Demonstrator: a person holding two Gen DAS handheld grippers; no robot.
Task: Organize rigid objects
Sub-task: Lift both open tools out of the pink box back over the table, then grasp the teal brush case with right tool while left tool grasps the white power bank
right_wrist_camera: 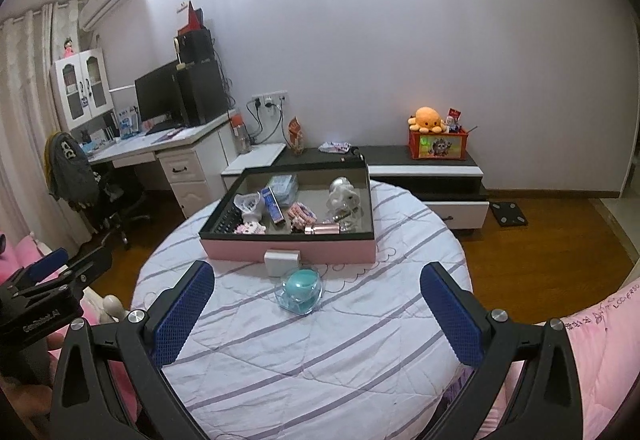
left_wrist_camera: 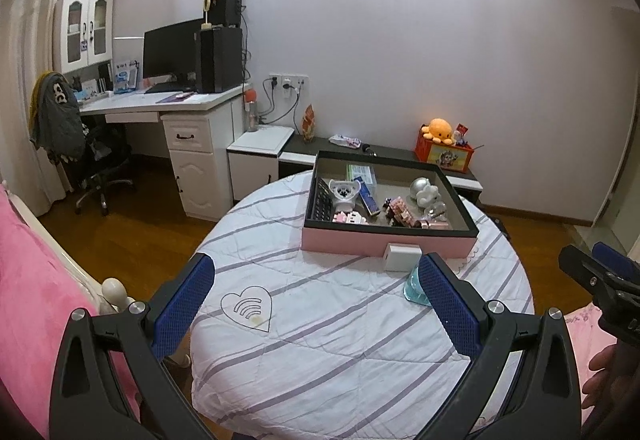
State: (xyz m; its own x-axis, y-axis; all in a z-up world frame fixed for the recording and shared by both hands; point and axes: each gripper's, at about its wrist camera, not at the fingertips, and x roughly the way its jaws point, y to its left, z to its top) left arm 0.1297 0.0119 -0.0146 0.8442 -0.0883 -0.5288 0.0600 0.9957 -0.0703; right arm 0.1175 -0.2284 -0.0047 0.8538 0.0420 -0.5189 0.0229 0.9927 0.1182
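Observation:
A pink box with a black rim [left_wrist_camera: 384,240] [right_wrist_camera: 288,250] sits at the far side of the round striped table [left_wrist_camera: 320,340] [right_wrist_camera: 312,352], holding several small toys and trinkets. A white cube [left_wrist_camera: 402,257] [right_wrist_camera: 281,262] rests against its front wall. Just in front lies a clear case with a teal round object [right_wrist_camera: 301,290] [left_wrist_camera: 414,286], partly hidden by my left finger in the left wrist view. My left gripper [left_wrist_camera: 316,276] is open above the table, empty. My right gripper [right_wrist_camera: 318,284] is open too, with the teal case between and beyond its fingers, untouched.
A white desk [left_wrist_camera: 168,104] with monitor and an office chair [left_wrist_camera: 80,148] stand at left. A low dark cabinet [right_wrist_camera: 424,168] with an orange toy box [right_wrist_camera: 438,144] runs along the wall. Pink bedding [left_wrist_camera: 36,300] [right_wrist_camera: 592,352] flanks the table. A hand [left_wrist_camera: 604,376] shows at right.

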